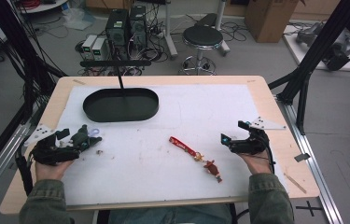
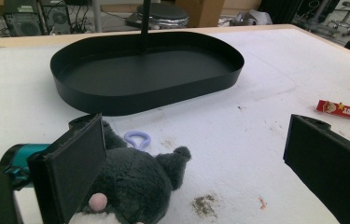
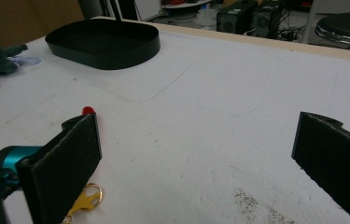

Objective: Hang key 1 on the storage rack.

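Both grippers sat low at the near edge of the table, one per hand. The left gripper was at the near left with its jaws spread wide. In the left gripper view a dark grey plush toy lay between them, pressed up against the left-hand jaw and well short of the other, so nothing was clamped yet. A pale lilac loop of the toy lay on the white mat just beyond it.

The right gripper was at the near right, jaws likewise wide apart and holding nothing. The red strap keychain lay on the mat to its left, between the two hands; the right gripper view caught its gold ring just beside the left-hand jaw, with the red tip of the strap showing past that jaw.

The black oval tray stood far left on the mat, apparently empty, a thin black post rising behind or within it; which, I could not tell.

Judgement: the work looked barely started. Neither item had been lifted and nothing was in the tray. Left to do, likely: close on the toy, carry it to the tray, then the same for the keychain.
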`<state>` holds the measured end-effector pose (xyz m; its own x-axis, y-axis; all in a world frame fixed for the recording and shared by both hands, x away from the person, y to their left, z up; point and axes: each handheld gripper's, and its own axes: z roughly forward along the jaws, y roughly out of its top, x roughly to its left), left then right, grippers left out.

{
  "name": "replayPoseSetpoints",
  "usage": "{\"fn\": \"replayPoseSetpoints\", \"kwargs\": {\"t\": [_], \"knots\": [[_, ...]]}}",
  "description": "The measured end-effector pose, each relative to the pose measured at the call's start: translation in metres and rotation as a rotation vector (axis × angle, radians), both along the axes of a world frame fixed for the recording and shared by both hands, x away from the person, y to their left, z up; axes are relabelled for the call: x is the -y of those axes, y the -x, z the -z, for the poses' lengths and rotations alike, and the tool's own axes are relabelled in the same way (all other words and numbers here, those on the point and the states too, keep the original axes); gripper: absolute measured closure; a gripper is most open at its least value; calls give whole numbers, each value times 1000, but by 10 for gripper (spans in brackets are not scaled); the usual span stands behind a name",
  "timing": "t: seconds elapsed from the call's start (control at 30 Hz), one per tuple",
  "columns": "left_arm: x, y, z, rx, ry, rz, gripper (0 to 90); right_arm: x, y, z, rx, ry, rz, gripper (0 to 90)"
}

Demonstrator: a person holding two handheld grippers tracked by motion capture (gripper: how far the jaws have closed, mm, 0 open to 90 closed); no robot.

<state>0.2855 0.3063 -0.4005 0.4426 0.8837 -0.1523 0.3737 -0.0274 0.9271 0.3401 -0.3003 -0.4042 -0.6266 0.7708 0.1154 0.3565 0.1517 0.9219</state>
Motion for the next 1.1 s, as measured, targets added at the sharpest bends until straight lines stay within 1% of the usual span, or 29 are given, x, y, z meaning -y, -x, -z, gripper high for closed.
{"fn": "replayPoseSetpoints", "kwargs": {"t": [0.03,0.07,0.13,0.23,0.27,0.3,0.33,0.37,0.5,0.53,0.57,0.6,0.63,0.67,0.73,0.77,0.8,0.83,0.97,1.03,1.1], "knots": [[0,0,0,-1,0,-2,62,0,0,0,-9,-2,1,3],[-1,-1,0,-1,4,-3,62,0,0,0,-1,4,2,3],[0,-1,0,-2,9,-1,62,-1,-1,1,-4,11,-2,3],[0,-1,0,-2,5,1,61,-2,-1,2,-3,18,-3,3],[-1,-1,0,-2,4,2,62,-3,-1,2,-15,16,-3,3],[-1,-1,0,-1,2,1,62,-3,-2,2,-10,21,-1,3],[-1,-1,0,-1,3,1,62,-3,-2,2,-18,22,-2,3],[-1,-1,0,-4,-1,3,62,-3,-2,3,-10,26,-5,3],[-1,-2,1,-12,-8,5,62,-4,-2,3,-19,32,-6,3],[0,-3,2,-33,-42,8,62,-4,-3,4,-24,37,-5,3],[0,-3,2,-33,-42,8,62,-4,-4,4,-24,43,-6,3],[2,-3,3,-59,-77,15,62,-5,-4,5,-36,43,-8,3],[2,-3,3,-70,-96,22,62,-5,-4,5,-44,47,-10,3],[3,-2,3,-79,-105,23,61,-5,-4,6,-50,53,-13,3],[4,-2,3,-89,-111,29,62,-6,-5,6,-71,64,-15,3],[4,-2,3,-93,-109,31,62,-7,-5,6,-82,64,-19,3],[4,-2,3,-97,-115,34,61,-7,-6,7,-104,62,-23,3],[4,-1,3,-101,-119,33,62,-8,-6,6,-112,62,-24,3],[7,1,4,-118,-125,35,62,-10,-6,3,-122,77,-24,3],[8,2,4,-123,-127,35,62,-10,-6,-1,-119,69,-29,3],[9,1,4,-128,-132,36,62,-10,-6,-4,-115,50,-31,3]]}}
